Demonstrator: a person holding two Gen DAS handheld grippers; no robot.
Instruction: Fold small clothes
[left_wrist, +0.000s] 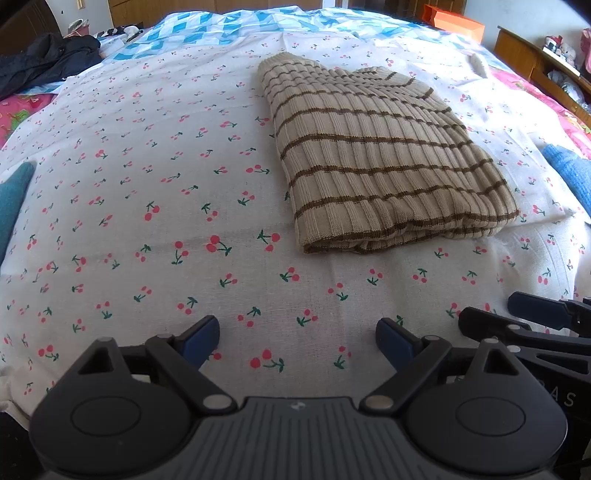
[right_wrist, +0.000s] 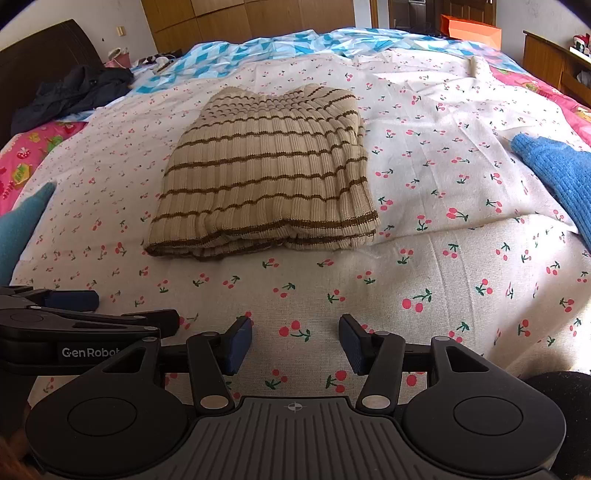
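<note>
**Kid:** What are your jaws doing?

**Me:** My left gripper (left_wrist: 297, 341) has its jaws spread wide, and there is nothing between them. My right gripper (right_wrist: 295, 341) is the same: jaws spread, nothing held. Both hang low over the near part of the bed, side by side. From my left camera I can see the right gripper's fingers (left_wrist: 539, 310) poking in at the right edge. From my right camera I can see the left one (right_wrist: 74, 301) poking in at the left edge.

**Kid:** What is under them?

**Me:** A white sheet (left_wrist: 147, 221) with little red cherries on it. It covers the bed.

**Kid:** Where is the thing you fold?

**Me:** The striped sweater (right_wrist: 266, 177) lies on the sheet, past my jaws and well apart from them. It is tan with thin brown stripes. It is folded into a neat block, with the layered edges facing me. In my left camera the sweater (left_wrist: 380, 155) sits ahead and to the right. In my right camera it sits ahead and a bit to the left.

**Kid:** What else is there?

**Me:** A blue knit thing (right_wrist: 557, 173) lies at the right side of the sheet. A teal cloth (right_wrist: 22, 221) peeks in at the left edge. Far back there is a blue and white blanket (right_wrist: 295, 44), and a dark jacket (right_wrist: 74, 92) at the back left. An orange box (right_wrist: 472, 27) sits behind the bed.
</note>
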